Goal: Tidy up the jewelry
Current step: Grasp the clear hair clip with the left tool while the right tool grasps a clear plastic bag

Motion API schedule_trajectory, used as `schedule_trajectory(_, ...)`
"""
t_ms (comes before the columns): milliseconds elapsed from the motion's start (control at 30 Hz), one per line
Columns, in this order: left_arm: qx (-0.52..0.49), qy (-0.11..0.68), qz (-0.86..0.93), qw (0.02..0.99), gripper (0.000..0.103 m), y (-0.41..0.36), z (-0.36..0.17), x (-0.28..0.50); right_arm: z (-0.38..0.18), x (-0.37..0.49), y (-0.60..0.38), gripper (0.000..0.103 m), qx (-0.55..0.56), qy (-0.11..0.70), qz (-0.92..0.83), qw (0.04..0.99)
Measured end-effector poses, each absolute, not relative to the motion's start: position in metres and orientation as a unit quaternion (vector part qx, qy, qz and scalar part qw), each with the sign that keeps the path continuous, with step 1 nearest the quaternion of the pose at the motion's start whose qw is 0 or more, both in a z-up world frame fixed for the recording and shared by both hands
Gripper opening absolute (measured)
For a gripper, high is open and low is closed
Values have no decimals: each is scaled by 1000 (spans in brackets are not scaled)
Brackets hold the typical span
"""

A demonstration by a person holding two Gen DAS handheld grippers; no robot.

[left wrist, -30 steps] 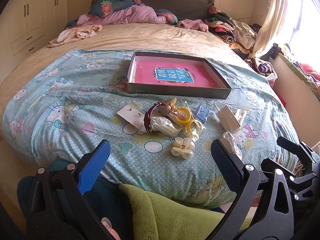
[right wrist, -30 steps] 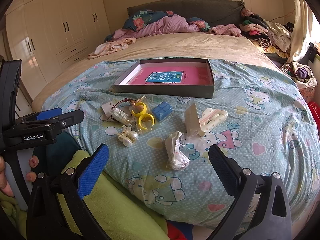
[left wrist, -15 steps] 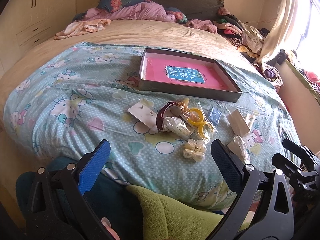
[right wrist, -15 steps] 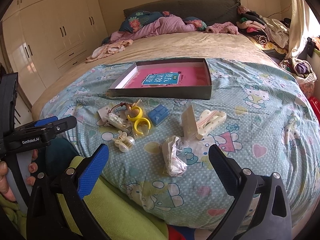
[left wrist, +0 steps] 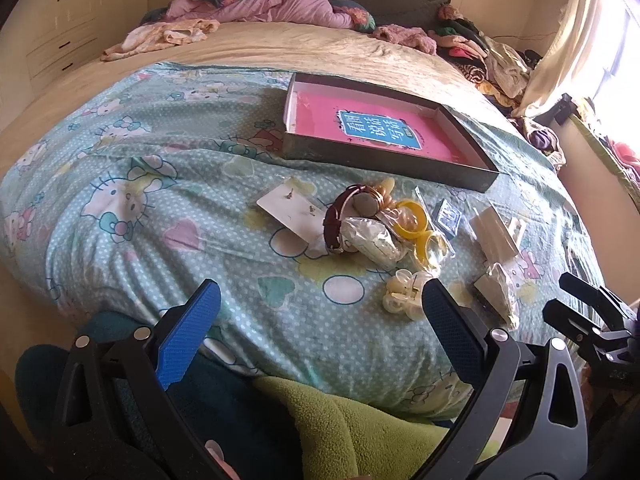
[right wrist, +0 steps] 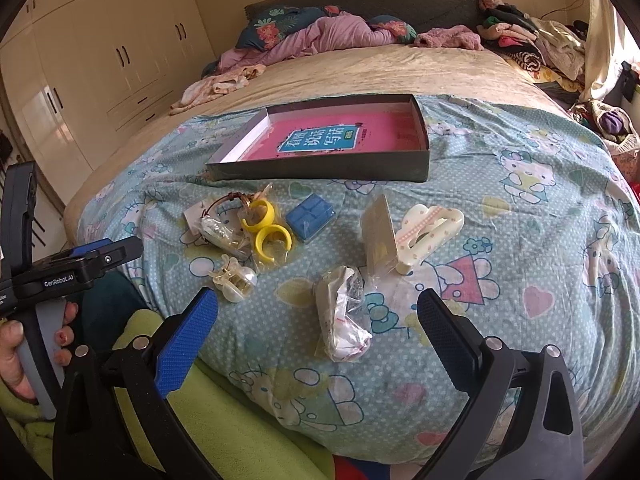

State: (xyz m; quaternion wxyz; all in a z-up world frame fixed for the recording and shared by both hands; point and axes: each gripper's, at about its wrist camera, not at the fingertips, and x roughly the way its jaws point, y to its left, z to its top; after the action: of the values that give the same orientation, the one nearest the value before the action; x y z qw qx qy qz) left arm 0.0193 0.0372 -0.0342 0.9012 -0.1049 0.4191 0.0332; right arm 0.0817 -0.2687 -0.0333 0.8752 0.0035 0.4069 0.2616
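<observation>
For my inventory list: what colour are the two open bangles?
Yellow bangles, clearest in the right wrist view.

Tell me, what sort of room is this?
Most likely a home bedroom: a bed with a cartoon quilt, a wardrobe along the wall, and clothes heaped near the window.

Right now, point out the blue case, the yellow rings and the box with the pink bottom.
blue case (right wrist: 311, 217): right wrist view, on its lid.
yellow rings (right wrist: 273, 241): right wrist view, on the nearer ring's band.
box (right wrist: 320, 170): right wrist view, on its dark near wall.
</observation>
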Motion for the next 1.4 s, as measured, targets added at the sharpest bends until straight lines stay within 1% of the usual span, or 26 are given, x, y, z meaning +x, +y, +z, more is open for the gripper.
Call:
schedule_trajectory(167,-91,451,2,888,94,21,-52,35,-55,90,-263,99,-25,421,259,869)
schedule_trajectory(200,-85,460,0,884,94,17,-57,38,-60,93,-264,97,-25,428,257,866)
schedule_trajectory(233,-82,465,-3,882,94,15,-60,39,-64,95,-264,94,-22,433,257,864)
schedule_trajectory(267,-80,470,-9,879,94,13,-63,41,-68,98,-265,88,-19,439,258,860)
schedule_trajectory(300,-79,474,-14,877,94,11,-66,42,-72,99,-265,84,-18,445,258,857)
schedule_trajectory(367,-80,482,-25,872,94,8,-70,45,-78,103,-265,82,-17,451,260,854)
schedule_trajectory(467,-80,492,-37,866,94,5,-76,48,-84,106,-263,74,-17,455,268,849)
schedule_trajectory(533,-80,495,-51,864,94,1,-78,51,-87,107,-261,70,-17,457,276,845)
schedule_trajectory(600,-79,499,-65,861,94,-4,-81,54,-90,110,-259,64,-16,460,284,841)
schedule_trajectory(633,-80,501,-66,859,94,-5,-82,55,-92,111,-258,63,-15,462,286,839)
schedule_trajectory(733,-82,503,-75,857,93,-8,-84,61,-95,114,-257,55,-13,463,296,836)
schedule_trajectory(800,-82,504,-80,856,88,-12,-86,65,-97,116,-256,50,-13,464,304,832)
schedule_trajectory(933,-79,513,-86,850,80,-16,-92,71,-102,121,-257,43,-12,464,308,831)
schedule_trajectory(1000,-74,515,-89,849,75,-19,-93,73,-102,123,-258,36,-8,461,310,831)
schedule_trajectory(1100,-71,515,-94,849,68,-23,-94,76,-102,125,-262,34,-1,461,316,829)
schedule_trajectory(1167,-69,516,-96,848,53,-24,-95,78,-102,127,-265,34,6,460,320,828)
schedule_trajectory(1200,-68,518,-97,847,50,-26,-96,80,-101,128,-266,34,8,460,322,827)
schedule_trajectory(1267,-63,520,-98,846,42,-28,-98,81,-100,129,-268,33,11,459,326,826)
schedule_trajectory(1333,-57,519,-99,847,38,-31,-98,82,-99,129,-269,33,15,459,328,826)
schedule_trajectory(1400,-56,517,-102,848,38,-31,-97,81,-98,130,-270,33,18,459,329,825)
